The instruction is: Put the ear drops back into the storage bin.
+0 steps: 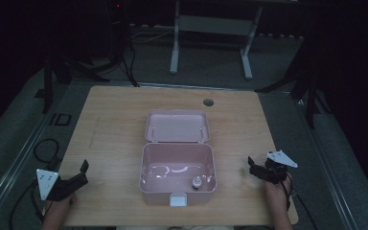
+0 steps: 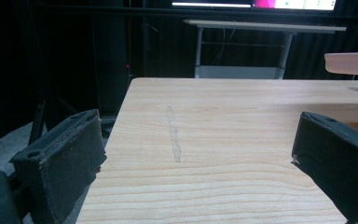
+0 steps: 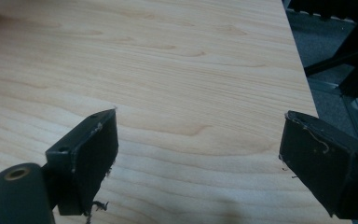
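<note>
Both tongs sit released and empty at the near table edge, my left gripper (image 1: 79,173) and right gripper (image 1: 255,167) flanking the open pink lidded box (image 1: 178,172), whose near right corner holds a small round object (image 1: 197,182).

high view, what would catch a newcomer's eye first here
The open pink box at the middle of the wooden table, its lid laid back and a small object inside near its front right corner. The left gripper and right gripper flank it, jaws open.
</note>
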{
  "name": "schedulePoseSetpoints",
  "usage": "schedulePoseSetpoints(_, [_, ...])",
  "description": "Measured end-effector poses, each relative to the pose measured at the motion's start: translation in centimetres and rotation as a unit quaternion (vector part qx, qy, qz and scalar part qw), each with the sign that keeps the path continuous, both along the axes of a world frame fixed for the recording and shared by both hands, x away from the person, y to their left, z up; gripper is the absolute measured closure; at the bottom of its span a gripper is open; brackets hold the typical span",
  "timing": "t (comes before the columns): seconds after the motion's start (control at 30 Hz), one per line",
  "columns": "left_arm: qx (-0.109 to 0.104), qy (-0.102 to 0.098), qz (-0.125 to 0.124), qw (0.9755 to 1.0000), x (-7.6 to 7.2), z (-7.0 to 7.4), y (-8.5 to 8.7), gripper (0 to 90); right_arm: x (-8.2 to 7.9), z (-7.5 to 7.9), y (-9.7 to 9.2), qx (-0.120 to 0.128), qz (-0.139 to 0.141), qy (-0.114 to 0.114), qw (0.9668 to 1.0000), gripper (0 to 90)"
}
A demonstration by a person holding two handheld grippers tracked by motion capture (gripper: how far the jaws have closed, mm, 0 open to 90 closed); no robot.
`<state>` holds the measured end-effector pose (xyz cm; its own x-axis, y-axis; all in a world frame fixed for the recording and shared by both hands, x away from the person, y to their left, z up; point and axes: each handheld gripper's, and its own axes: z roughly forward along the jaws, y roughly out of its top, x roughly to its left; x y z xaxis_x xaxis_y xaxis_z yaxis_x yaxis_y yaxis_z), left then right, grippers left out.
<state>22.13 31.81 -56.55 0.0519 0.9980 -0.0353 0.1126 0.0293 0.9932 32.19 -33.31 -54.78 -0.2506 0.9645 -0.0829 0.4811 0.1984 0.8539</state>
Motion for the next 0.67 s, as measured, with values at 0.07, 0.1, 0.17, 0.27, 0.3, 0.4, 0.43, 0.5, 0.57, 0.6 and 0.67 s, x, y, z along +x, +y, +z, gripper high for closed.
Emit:
schedulePoseSetpoints(0.07, [0.0,0.0,0.0,1.0,0.0,0.0,0.0,2.4,-0.1,0.0,-0.2,0.006,-0.004,-0.004,1.0,11.3])
schedulePoseSetpoints(0.1, [0.0,0.0,0.0,1.0,0.0,0.0,0.0,2.4,-0.1,0.0,-0.3,0.01,-0.001,-0.004,0.9999,11.3])
schedulePoseSetpoints(0.17, [0.0,-0.001,-0.001,1.0,0.0,0.0,0.0,2.4,-0.1,0.0,-0.4,0.016,0.001,-0.007,0.9998,11.3])
schedulePoseSetpoints(0.27, [-0.001,0.0,-0.001,1.0,0.0,0.0,0.0,2.4,-0.1,0.0,-0.6,0.026,0.005,-0.011,0.9996,11.3])
schedulePoseSetpoints(0.3, [-0.001,0.0,-0.001,1.0,0.0,0.0,0.0,2.4,-0.1,0.0,-0.7,0.033,0.006,-0.014,0.9993,11.3])
schedulePoseSetpoints(0.4, [0.0,0.001,-0.001,1.0,0.0,0.0,0.0,2.4,-0.1,0.0,-1.2,0.053,0.012,-0.011,0.9985,13.3])
schedulePoseSetpoints(0.43, [0.0,0.001,-0.001,1.0,0.0,0.0,0.0,2.4,-0.1,-0.1,-1.3,0.057,0.011,-0.01,0.9982,13.3])
schedulePoseSetpoints(0.5, [0.0,0.0,-0.001,1.0,0.0,0.0,0.0,2.4,-0.1,-0.2,-1.3,0.058,0.011,-0.009,0.9982,13.3])
schedulePoseSetpoints(0.57, [0.0,0.0,0.0,1.0,0.0,0.0,0.0,2.4,0.0,-0.2,-1.3,0.059,0.015,-0.006,0.9981,13.4])
schedulePoseSetpoints(0.6, [0.0,0.0,0.0,1.0,0.0,0.0,0.0,2.4,0.0,-0.2,-1.3,0.059,0.015,-0.004,0.9982,13.3])
schedulePoseSetpoints(0.67, [0.0,0.0,-0.001,1.0,0.0,0.0,0.0,2.4,0.1,-0.3,-1.2,0.055,0.016,0.0,0.9984,13.3])
